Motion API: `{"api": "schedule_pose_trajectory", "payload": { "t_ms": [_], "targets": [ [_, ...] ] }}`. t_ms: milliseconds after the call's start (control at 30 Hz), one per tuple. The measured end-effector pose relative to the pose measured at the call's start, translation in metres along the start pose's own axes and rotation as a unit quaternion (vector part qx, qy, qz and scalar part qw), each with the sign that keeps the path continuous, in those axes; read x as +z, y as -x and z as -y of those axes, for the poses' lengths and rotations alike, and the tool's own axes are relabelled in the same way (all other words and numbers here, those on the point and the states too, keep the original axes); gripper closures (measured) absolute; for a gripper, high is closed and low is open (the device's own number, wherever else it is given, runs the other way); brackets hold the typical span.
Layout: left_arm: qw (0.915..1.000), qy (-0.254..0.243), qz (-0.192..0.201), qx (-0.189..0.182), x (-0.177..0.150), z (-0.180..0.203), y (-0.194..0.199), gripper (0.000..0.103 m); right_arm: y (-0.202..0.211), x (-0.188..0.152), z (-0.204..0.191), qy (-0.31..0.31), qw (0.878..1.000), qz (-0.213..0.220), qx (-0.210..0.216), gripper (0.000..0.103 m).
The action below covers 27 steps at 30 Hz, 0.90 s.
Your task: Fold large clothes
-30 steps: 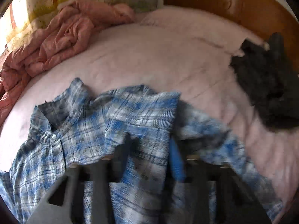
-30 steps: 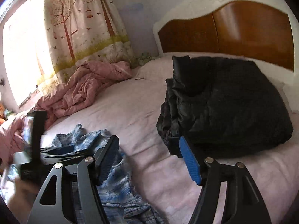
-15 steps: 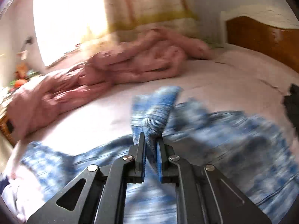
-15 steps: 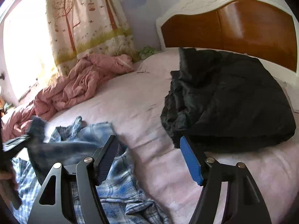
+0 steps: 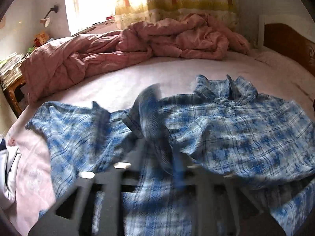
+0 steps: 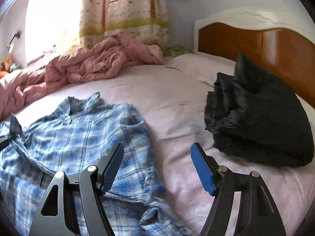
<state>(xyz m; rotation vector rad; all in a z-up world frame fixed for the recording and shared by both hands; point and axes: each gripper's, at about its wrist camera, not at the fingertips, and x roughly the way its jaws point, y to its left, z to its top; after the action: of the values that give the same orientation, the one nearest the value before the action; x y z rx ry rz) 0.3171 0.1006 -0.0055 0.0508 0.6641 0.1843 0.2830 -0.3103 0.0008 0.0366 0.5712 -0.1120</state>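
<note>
Pink sheeting covers the bed [image 6: 173, 98]. Nearest, the left hand-held gripper [image 5: 155, 169] is blurred; its jaws are opening, with a sleeve of the blue plaid shirt [image 5: 236, 129] between them. The right hand-held gripper [image 6: 157, 165] stands wide open and holds nothing, above the shirt's edge. The shirt lies spread on the sheet. A black jacket [image 6: 261, 118] lies well apart, near the headboard [image 6: 256, 43]. Farther back lies a crumpled pink quilt [image 5: 137, 47].

text: none legible | labels: none | brands: none | numbers: none
</note>
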Motion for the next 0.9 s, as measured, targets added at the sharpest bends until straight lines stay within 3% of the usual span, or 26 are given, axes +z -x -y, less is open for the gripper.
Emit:
{"api": "schedule_pose_trajectory", "payload": {
  "t_ms": [33, 100, 233, 333, 400, 467, 500, 533, 567, 667, 733, 867, 900],
  "targets": [
    [0.9999, 0.01, 0.009, -0.005, -0.001, -0.002, 0.007, 0.029, 0.0, -0.001, -0.003, 0.006, 1.0, -0.001, 0.0, 0.03],
    [0.9988, 0.039, 0.028, -0.013, -0.001, -0.018, 0.016, 0.018, 0.0, -0.002, -0.007, 0.014, 1.0, -0.004, 0.002, 0.03],
    [0.9948, 0.098, 0.012, -0.024, 0.004, -0.054, 0.012, 0.012, 0.001, -0.003, -0.009, 0.015, 1.0, -0.007, 0.011, 0.03],
    [0.9891, 0.144, -0.027, -0.02, 0.009, -0.085, -0.007, 0.012, 0.001, -0.003, -0.008, 0.017, 1.0, -0.005, 0.008, 0.03],
    [0.9821, 0.172, -0.063, -0.045, 0.007, -0.103, -0.023, 0.013, 0.002, -0.002, -0.008, 0.017, 1.0, -0.005, 0.008, 0.03],
    [0.9697, 0.189, -0.109, -0.109, 0.002, -0.115, -0.045, 0.014, 0.003, -0.002, -0.007, 0.014, 1.0, -0.005, 0.009, 0.03],
    [0.9609, 0.2, -0.129, -0.141, -0.001, -0.119, -0.054, 0.019, 0.003, -0.001, -0.006, 0.014, 1.0, -0.006, 0.01, 0.03],
    [0.9554, 0.208, -0.138, -0.157, -0.005, -0.121, -0.059, 0.03, 0.002, -0.001, -0.006, 0.013, 1.0, -0.006, 0.01, 0.03],
    [0.955, 0.205, -0.143, -0.16, -0.008, -0.121, -0.062, 0.036, 0.002, -0.002, -0.005, 0.014, 1.0, -0.006, 0.009, 0.03],
    [0.9716, 0.15, -0.13, -0.128, -0.008, -0.112, -0.059, 0.059, 0.001, -0.001, -0.005, 0.017, 1.0, -0.008, 0.008, 0.03],
    [0.9766, 0.131, -0.126, -0.116, -0.01, -0.11, -0.059, 0.094, 0.0, -0.002, -0.006, 0.021, 1.0, -0.01, 0.006, 0.03],
    [0.9764, 0.155, -0.089, -0.121, -0.009, -0.123, -0.047, 0.097, -0.004, -0.004, -0.009, 0.03, 0.999, -0.014, 0.002, 0.03],
    [0.9783, 0.156, -0.078, -0.112, -0.007, -0.124, -0.043, 0.103, -0.004, -0.005, -0.009, 0.032, 0.999, -0.014, 0.001, 0.03]
  ]
}}
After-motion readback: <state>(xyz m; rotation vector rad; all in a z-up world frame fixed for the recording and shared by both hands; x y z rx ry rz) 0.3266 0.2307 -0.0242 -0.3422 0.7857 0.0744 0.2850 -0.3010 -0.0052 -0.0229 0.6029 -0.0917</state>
